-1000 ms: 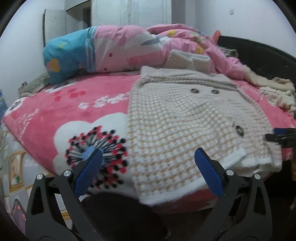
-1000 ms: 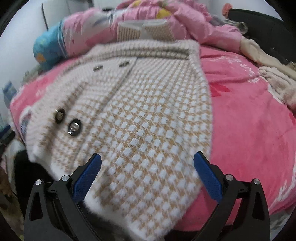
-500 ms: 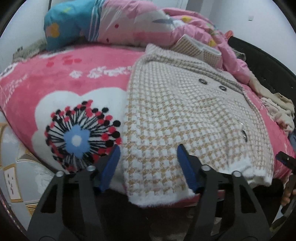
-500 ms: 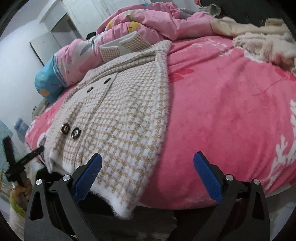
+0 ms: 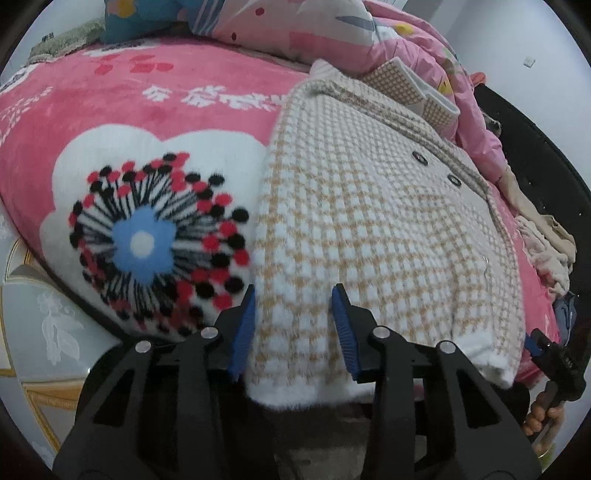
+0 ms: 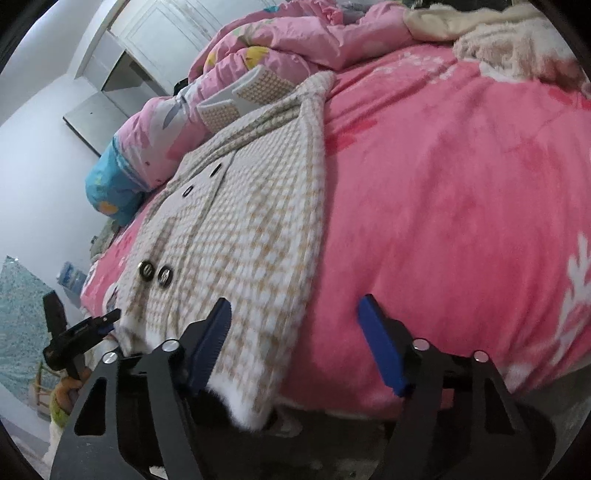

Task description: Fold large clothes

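Note:
A beige and white houndstooth knit coat [image 5: 373, 229] with dark buttons lies flat on the pink bed, its hem hanging over the near edge. My left gripper [image 5: 295, 332] is part-open, and its blue pads straddle the hem's left corner without pinching it. In the right wrist view the coat [image 6: 243, 236] lies left of centre. My right gripper [image 6: 295, 347] is open at the hem's right corner; its left pad sits over the knit, its right pad over the blanket. The right gripper also shows in the left wrist view [image 5: 550, 358].
The pink floral blanket [image 5: 147, 122] covers the bed. A rumpled pink quilt [image 5: 332, 33] and a blue pillow [image 6: 110, 184] lie at the head. Cream clothes [image 6: 498, 40] are piled at the far right by a dark bed frame [image 5: 535, 147]. A white cabinet [image 6: 155, 33] stands behind.
Both grippers have moved in to the coat's hem corners. The left jaws have narrowed around the left corner. The right jaws have narrowed a little at the right corner.

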Demonstrator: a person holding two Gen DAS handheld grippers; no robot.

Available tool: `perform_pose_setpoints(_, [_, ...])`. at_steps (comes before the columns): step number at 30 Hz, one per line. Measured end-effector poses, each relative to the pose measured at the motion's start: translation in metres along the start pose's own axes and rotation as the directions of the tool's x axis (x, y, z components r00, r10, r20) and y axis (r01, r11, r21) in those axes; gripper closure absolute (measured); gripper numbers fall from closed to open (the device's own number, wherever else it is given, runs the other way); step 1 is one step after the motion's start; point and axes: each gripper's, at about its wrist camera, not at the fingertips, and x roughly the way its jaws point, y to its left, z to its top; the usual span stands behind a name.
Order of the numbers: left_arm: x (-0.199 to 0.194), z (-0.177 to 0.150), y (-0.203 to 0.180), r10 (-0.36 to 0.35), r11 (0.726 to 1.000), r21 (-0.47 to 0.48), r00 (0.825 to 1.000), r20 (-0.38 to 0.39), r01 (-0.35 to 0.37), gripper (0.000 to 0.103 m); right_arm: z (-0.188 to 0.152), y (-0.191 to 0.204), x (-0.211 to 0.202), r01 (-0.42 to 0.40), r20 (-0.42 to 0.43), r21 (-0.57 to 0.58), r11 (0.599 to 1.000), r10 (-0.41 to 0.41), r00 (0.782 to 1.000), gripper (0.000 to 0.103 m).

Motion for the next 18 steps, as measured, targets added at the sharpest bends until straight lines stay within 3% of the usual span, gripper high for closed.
perform_pose_setpoints(4, [0.003,-0.006,-0.001,0.026,1.000,0.008,0.999,-0.042,-0.026,0.065,-0.017,0.001,0.008,-0.079,-0.062,0.052,0.996,0.082,0.995,0.051])
perform_pose_setpoints(12, [0.016,-0.010,0.009,0.003,0.998,-0.060,0.995,-0.095,-0.008,0.057,-0.039,0.005,0.042,-0.186,-0.137,0.148,0.971,0.206,0.969,0.059])
perform_pose_setpoints(14, [0.017,-0.011,0.011,-0.010,0.997,-0.084,0.996,-0.091,0.002,0.056,-0.041,0.003,0.051,-0.195,-0.146,0.182,0.964,0.222,0.964,0.073])
perform_pose_setpoints(15, [0.017,-0.012,0.011,-0.012,0.996,-0.091,0.997,-0.081,0.005,0.058,-0.042,0.003,0.052,-0.198,-0.148,0.191,0.961,0.228,0.962,0.077])
perform_pose_setpoints(17, [0.012,-0.014,0.002,0.010,0.999,-0.049,0.998,-0.061,-0.013,0.073,-0.038,0.009,0.045,-0.207,-0.134,0.174,0.963,0.231,0.964,0.090])
perform_pose_setpoints(18, [0.007,-0.016,-0.002,0.027,0.999,-0.017,0.998,-0.048,-0.028,0.079,-0.035,0.016,0.034,-0.212,-0.110,0.143,0.967,0.228,0.967,0.091])
